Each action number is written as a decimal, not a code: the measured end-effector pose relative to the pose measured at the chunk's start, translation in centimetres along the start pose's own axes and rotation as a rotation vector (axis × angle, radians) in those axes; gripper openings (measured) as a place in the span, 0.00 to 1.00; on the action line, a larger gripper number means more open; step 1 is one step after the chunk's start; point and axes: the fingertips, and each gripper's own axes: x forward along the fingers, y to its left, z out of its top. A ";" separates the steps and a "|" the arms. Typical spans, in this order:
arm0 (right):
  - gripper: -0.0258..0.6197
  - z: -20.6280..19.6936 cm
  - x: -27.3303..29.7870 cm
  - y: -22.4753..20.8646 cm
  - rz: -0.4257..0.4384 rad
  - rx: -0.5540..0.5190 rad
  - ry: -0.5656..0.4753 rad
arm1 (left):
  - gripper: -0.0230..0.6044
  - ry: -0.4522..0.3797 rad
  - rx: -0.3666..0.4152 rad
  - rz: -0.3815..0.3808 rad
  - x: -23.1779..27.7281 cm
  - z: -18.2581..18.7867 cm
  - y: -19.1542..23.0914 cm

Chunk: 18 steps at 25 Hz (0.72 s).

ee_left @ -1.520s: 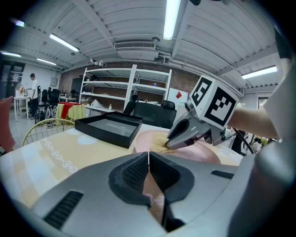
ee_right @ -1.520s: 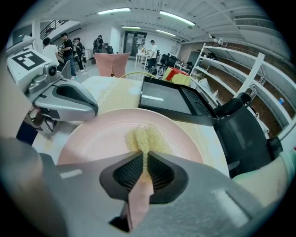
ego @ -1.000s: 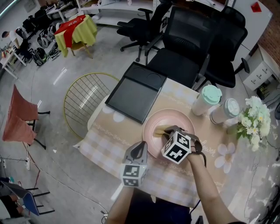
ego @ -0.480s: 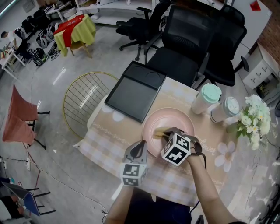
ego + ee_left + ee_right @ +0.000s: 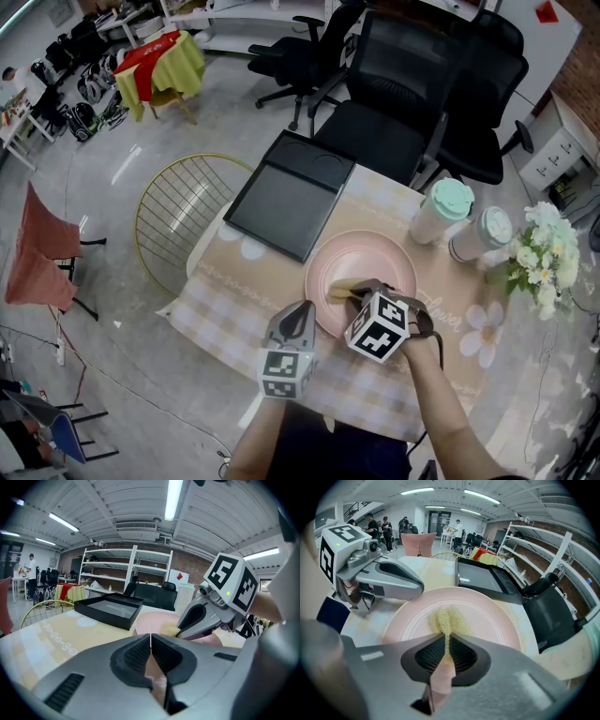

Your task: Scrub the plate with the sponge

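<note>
A round pink plate [image 5: 377, 248] lies on the checked tablecloth in front of me. A yellow sponge [image 5: 341, 287] rests on the plate's near-left part, and my right gripper [image 5: 352, 292] is shut on it. In the right gripper view the sponge [image 5: 447, 620] bulges out ahead of the right gripper [image 5: 446, 641], flat on the plate [image 5: 492, 616]. My left gripper [image 5: 303, 315] is shut with nothing between its fingers, its tips at the plate's near-left rim. The left gripper view shows the left gripper [image 5: 150, 641], the plate [image 5: 149, 620] and the sponge [image 5: 168, 630] beyond it.
A black tray [image 5: 289, 199] lies beyond the plate at the table's far left. Two lidded cups [image 5: 441, 214] [image 5: 484, 235] and a bunch of white flowers [image 5: 546, 255] stand to the right. A wire chair [image 5: 184, 214] is left of the table, and black office chairs [image 5: 412, 89] stand behind it.
My right gripper has drawn the sponge a little toward me across the plate. The left gripper has stayed where it was.
</note>
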 end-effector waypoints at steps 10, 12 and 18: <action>0.09 -0.2 -0.4 1.0 0.010 0.004 -0.003 | 0.06 -0.003 0.009 0.001 0.0 0.2 -0.1; 0.09 -0.3 -0.5 1.2 0.013 0.006 -0.006 | 0.06 -0.003 0.009 0.000 0.0 0.2 -0.2; 0.09 -0.5 -0.6 1.9 0.027 0.004 -0.003 | 0.06 -0.001 0.011 0.005 0.1 -0.4 0.0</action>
